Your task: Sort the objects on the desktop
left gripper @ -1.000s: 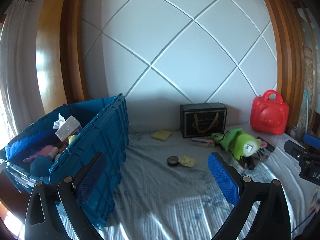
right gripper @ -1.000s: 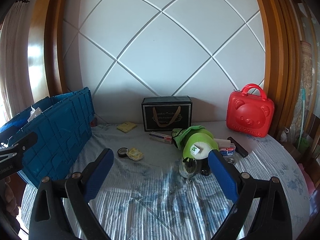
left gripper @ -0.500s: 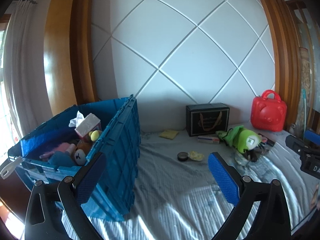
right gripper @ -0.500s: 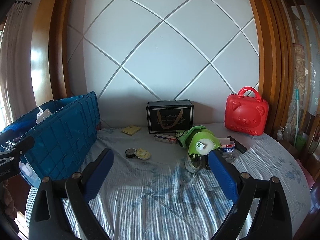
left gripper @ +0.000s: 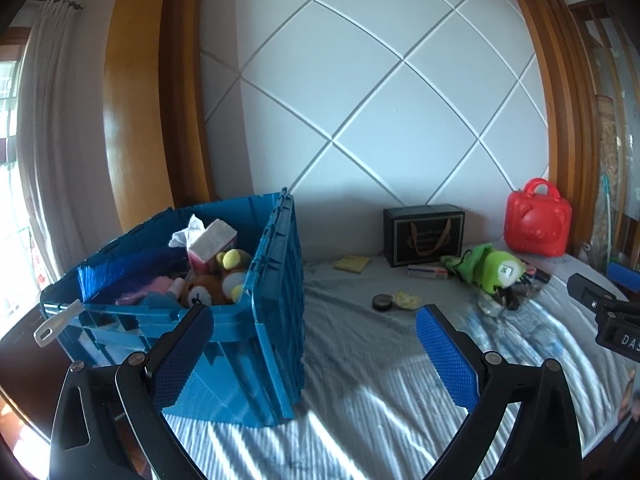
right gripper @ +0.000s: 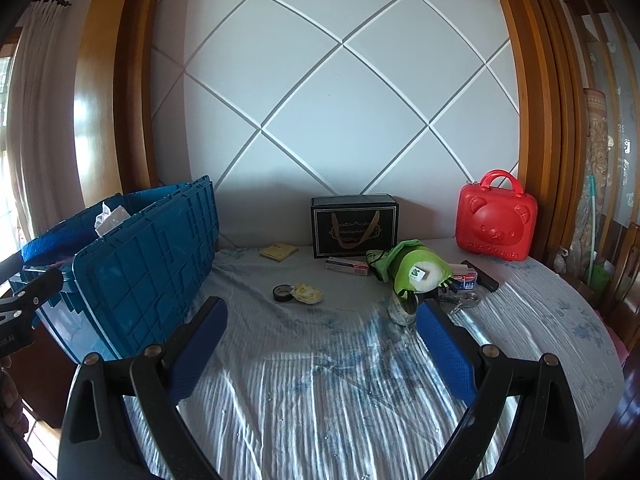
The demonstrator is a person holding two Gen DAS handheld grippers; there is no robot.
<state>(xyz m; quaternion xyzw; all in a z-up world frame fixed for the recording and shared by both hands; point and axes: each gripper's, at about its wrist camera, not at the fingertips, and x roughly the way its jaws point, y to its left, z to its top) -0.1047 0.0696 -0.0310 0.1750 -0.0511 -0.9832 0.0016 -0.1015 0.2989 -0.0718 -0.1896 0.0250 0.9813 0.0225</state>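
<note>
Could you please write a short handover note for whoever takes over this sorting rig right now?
Left gripper: open, empty, raised near the blue crate.
Right gripper: open, empty, above the table.
Done: the crate already holds a tissue box and plush toys.
Left on the table: green plush, black tape roll, yellow item beside it, yellow notepad, toothpaste box, black gift box, red bear case, and small clutter by the plush.
</note>
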